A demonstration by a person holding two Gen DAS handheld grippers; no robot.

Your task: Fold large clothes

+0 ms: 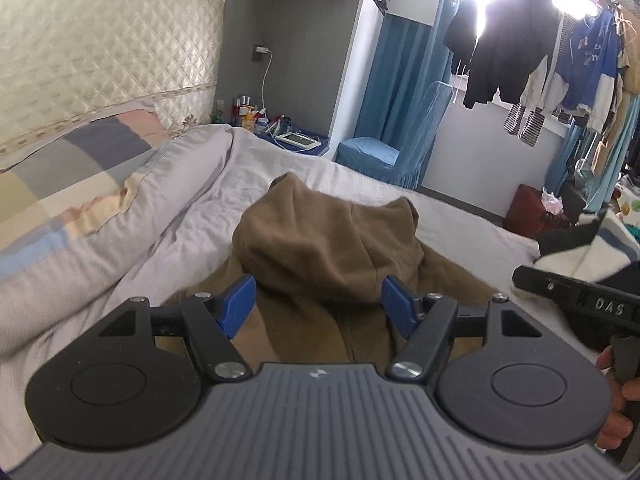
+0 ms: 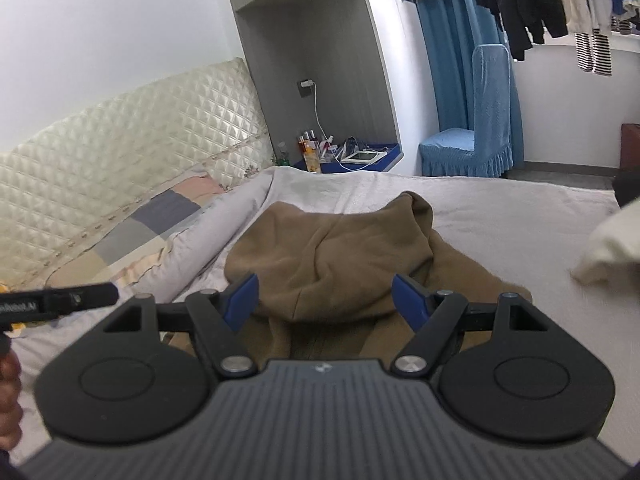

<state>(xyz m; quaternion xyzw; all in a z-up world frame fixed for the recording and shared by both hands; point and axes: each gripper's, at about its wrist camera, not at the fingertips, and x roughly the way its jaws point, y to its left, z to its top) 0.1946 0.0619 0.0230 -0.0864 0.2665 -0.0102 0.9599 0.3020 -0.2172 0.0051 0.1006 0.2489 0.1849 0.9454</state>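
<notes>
A brown hooded garment [image 1: 320,248] lies on the grey-white bed sheet [image 1: 400,196], its hood toward the headboard and its zipper front below. My left gripper [image 1: 318,304] is open and empty, hovering over the garment just below the hood. My right gripper [image 2: 324,300] is open and empty too, over the same spot of the garment [image 2: 332,248]. The right gripper's body [image 1: 580,300] shows at the right edge of the left wrist view. The left gripper's body [image 2: 60,300] shows at the left edge of the right wrist view.
A rolled duvet [image 1: 120,216] and a patchwork pillow [image 1: 60,176] lie left of the garment by the quilted headboard [image 1: 100,52]. A white and dark cloth pile [image 2: 612,240] sits at the bed's right. A blue chair [image 2: 476,140], a cluttered nightstand [image 2: 352,158] and hanging clothes [image 1: 520,60] stand beyond.
</notes>
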